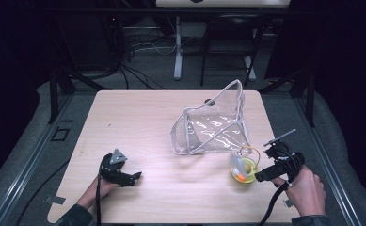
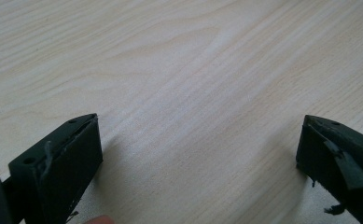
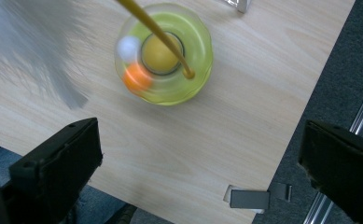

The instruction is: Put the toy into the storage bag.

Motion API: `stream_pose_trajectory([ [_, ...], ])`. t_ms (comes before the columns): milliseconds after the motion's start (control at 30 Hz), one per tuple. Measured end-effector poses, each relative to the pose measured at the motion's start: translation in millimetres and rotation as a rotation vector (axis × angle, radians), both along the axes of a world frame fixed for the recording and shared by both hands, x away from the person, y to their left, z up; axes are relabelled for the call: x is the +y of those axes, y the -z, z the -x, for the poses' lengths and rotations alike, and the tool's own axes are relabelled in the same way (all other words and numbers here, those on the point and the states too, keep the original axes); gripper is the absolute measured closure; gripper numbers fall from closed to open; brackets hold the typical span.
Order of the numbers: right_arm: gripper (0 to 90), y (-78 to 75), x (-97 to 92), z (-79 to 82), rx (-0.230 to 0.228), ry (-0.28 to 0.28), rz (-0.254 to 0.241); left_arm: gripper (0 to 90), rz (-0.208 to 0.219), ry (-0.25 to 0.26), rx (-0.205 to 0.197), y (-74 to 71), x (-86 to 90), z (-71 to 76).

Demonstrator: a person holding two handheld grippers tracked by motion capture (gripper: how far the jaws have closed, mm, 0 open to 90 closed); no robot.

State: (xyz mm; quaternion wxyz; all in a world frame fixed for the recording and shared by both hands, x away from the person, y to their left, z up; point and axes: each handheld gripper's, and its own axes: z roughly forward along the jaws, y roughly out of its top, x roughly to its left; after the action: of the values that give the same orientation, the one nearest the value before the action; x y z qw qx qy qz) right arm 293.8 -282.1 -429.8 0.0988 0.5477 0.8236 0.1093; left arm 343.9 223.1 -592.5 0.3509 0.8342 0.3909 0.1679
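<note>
Over on the left, the left gripper [image 1: 132,178] rests low on the bare wooden table [image 1: 138,117] with jaws spread wide on nothing, the clear plastic pouch [image 1: 213,125] stands between and beyond both tools, and the right gripper [image 1: 261,175], also gaping empty, sits just beside the yellow-green ring toy [image 1: 243,171].

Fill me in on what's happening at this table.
A person holds a hand-held gripper in each hand. The right one is open beside a yellow ring toy with small balls and a wand, not gripping it. The left one is open over bare table. A clear bag stands mid-table, untouched.
</note>
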Motion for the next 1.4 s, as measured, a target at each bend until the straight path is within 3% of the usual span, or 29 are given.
stream_pose_trajectory([
  [700,0.8,-32.6,20.9,-21.9,0.001,-0.057,0.059,0.2,0.000,-0.001,0.001,0.0,0.0,0.2],
  [867,15.7,-39.2,30.3,-26.2,0.001,-0.100,0.066,0.2,0.000,-0.001,0.001,0.0,0.0,0.2],
  [933,21.7,-41.6,32.8,-28.6,0.029,-0.112,0.096,0.2,0.000,-0.001,0.001,0.0,0.0,0.2],
  [1000,30.3,-41.8,34.3,-29.8,0.015,-0.112,0.094,0.2,0.001,-0.001,0.001,0.0,0.0,0.2],
  [1033,33.8,-44.3,34.4,-31.4,0.039,-0.126,0.105,0.2,0.001,-0.001,0.001,0.0,0.0,0.2],
  [1167,42.2,-44.0,37.7,-32.8,0.028,-0.129,0.114,0.2,0.001,0.000,0.001,0.0,0.1,0.1],
  [1400,63.0,-44.5,48.0,-35.3,0.068,-0.181,0.142,0.2,0.002,0.000,0.001,0.0,0.1,0.1],
])
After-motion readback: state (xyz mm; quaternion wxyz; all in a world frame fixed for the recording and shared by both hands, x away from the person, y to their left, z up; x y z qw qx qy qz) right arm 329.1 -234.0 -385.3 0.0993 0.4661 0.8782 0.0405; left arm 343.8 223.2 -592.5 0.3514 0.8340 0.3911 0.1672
